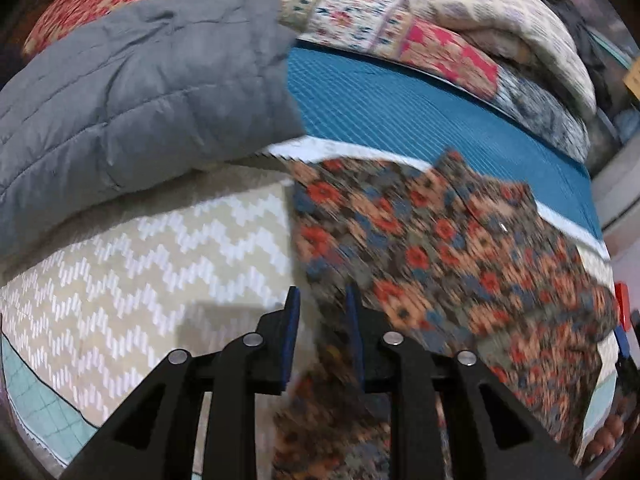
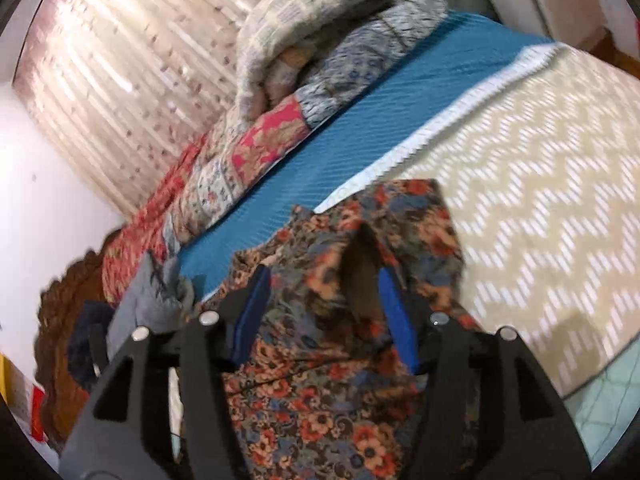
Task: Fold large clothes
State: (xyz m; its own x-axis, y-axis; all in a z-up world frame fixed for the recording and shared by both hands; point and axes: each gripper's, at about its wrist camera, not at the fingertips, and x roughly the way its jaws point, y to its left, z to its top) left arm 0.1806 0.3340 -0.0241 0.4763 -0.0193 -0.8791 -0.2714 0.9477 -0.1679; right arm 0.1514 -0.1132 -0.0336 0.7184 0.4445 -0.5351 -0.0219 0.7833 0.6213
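Observation:
A floral garment [image 1: 460, 248] in orange, blue and brown lies spread on a bed's beige chevron cover [image 1: 160, 248]. My left gripper [image 1: 322, 296] is at the garment's left edge. A fold of the cloth runs down between its blue pads, and it is shut on that fold. In the right wrist view the same garment [image 2: 320, 400] is bunched up under my right gripper [image 2: 323, 272]. Its jaws stand apart over a raised fold, and its pads [image 2: 394, 312] do not press on the cloth.
A grey quilted jacket [image 1: 140, 92] lies on the bed at the left. A teal blanket [image 1: 400, 108] runs across behind the garment, with folded patchwork quilts [image 1: 360, 12] piled beyond it. A curtain [image 2: 120, 60] hangs behind the bed. Someone's toes [image 1: 608, 432] show at the lower right.

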